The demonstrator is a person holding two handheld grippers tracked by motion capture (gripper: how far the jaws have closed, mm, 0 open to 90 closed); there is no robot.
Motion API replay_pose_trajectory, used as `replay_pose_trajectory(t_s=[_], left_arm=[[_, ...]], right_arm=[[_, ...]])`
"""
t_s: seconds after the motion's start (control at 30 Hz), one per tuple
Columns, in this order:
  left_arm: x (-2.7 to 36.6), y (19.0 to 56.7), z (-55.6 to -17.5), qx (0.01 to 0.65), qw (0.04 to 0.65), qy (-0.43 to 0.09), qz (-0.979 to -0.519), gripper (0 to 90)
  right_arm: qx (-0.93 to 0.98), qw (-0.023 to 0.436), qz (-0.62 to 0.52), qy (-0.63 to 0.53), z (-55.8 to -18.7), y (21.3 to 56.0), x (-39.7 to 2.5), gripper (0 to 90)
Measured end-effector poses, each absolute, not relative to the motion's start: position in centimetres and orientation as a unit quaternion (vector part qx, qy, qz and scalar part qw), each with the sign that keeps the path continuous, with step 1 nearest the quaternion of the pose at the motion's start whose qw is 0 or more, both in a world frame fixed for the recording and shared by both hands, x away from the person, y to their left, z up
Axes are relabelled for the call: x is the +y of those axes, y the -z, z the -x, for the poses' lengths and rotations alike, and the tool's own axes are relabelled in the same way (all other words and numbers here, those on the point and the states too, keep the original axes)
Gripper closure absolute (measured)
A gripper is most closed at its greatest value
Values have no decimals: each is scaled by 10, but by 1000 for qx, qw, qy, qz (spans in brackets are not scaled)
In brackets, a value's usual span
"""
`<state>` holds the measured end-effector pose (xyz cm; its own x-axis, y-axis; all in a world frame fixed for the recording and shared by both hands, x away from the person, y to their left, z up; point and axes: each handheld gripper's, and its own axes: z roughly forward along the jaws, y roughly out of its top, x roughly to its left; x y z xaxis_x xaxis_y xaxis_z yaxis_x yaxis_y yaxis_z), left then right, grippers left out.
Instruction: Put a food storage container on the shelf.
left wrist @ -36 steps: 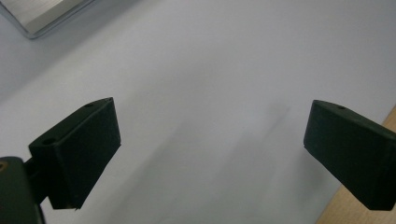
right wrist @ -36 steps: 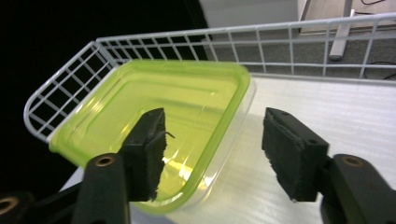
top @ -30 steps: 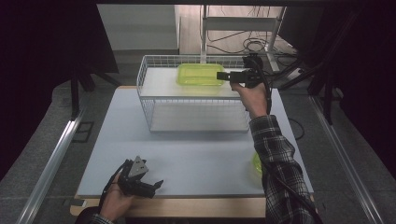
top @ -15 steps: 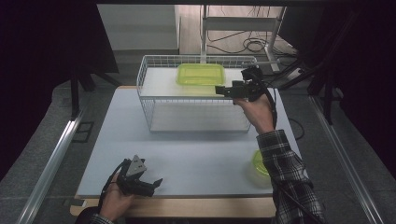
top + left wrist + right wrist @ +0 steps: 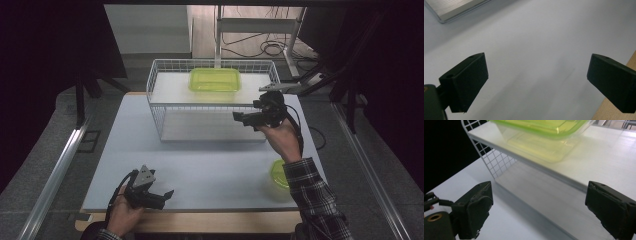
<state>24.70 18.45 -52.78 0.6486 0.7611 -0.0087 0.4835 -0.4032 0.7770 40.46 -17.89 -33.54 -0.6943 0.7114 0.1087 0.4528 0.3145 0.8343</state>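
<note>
Currently right gripper is being held empty, jaws apart, right of centre, beside white wire rack. Translucent green lidded plastic container is sitting on rack shelf, upper centre. Risk: jaw is snagging rack wire. Left gripper is idling with jaws apart, lower left.

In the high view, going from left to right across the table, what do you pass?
Left hand-held gripper → wire rack → green container → right hand-held gripper → green lid at the table's right edge.
</note>
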Motion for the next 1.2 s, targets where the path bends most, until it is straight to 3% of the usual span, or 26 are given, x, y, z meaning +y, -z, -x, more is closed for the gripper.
replay_pose_trajectory(t_s=[0.5,1.2], left_arm=[[185,525,-245,374,388,-188,-821,32],[183,523,-242,370,379,-202,-824,34]], right_arm=[[807,126,-351,-458,-370,368,-190,40],[817,142,-334,-449,-322,421,-207,38]])
